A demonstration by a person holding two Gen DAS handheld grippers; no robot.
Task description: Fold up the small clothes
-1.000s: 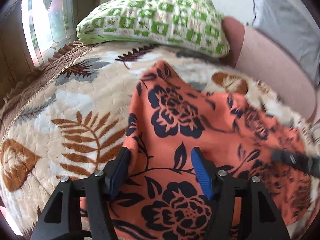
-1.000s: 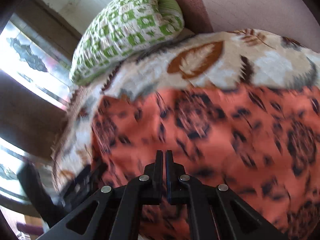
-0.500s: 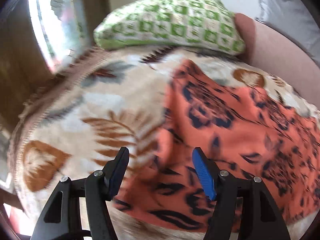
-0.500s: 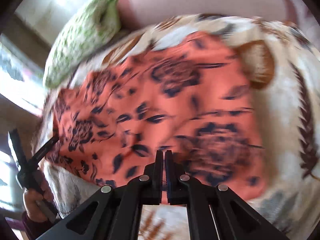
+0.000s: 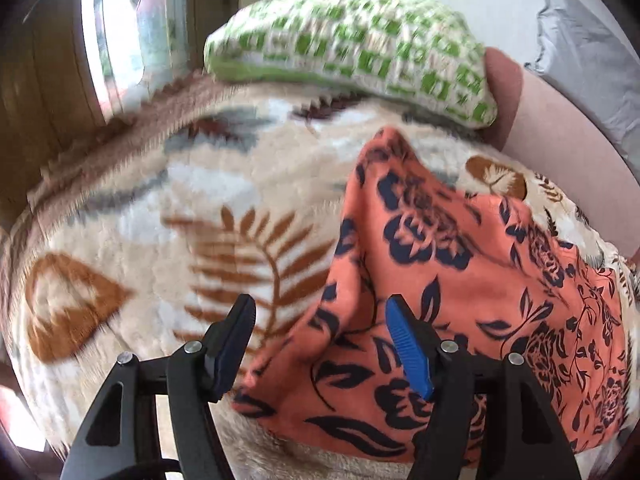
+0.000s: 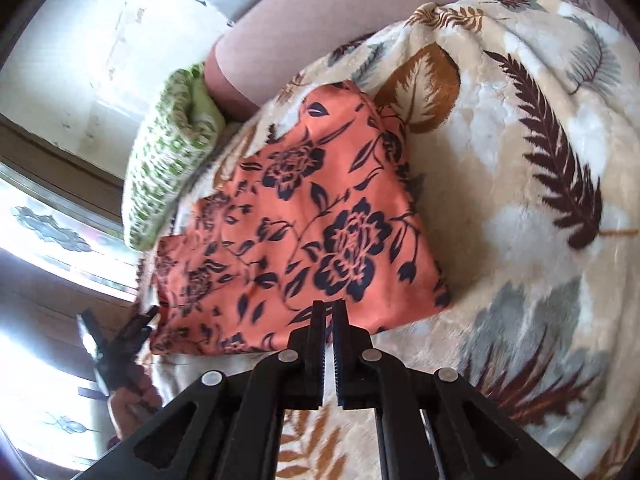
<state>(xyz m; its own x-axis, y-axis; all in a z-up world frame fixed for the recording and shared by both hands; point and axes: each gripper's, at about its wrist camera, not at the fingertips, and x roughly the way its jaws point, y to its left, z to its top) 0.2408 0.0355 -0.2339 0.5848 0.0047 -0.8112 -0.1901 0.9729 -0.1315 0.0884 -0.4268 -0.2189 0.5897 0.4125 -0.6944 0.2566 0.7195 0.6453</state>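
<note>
An orange garment with dark navy flowers (image 5: 460, 280) lies folded into a rough rectangle on a leaf-patterned blanket (image 5: 160, 220). My left gripper (image 5: 320, 320) hovers open over the garment's near left corner. Its blue-padded right finger (image 5: 404, 340) is above the cloth and its left finger (image 5: 236, 332) is above bare blanket. In the right wrist view the garment (image 6: 312, 220) fills the middle. My right gripper (image 6: 329, 312) is shut at its near edge, with no cloth seen between the jaws. The left gripper (image 6: 120, 336) shows at the garment's far left corner, held by a hand (image 6: 128, 396).
A green-and-white checked pillow (image 5: 352, 48) lies at the head of the bed, also seen in the right wrist view (image 6: 172, 168). A pink bolster (image 5: 560, 152) and a grey cloth (image 5: 592, 40) sit behind it. A window (image 5: 120, 20) is on the left. Bare blanket (image 6: 520, 200) lies right of the garment.
The left gripper slid left, from over the garment's middle to its left edge. The right gripper swept right along the garment and rolled, still shut.
</note>
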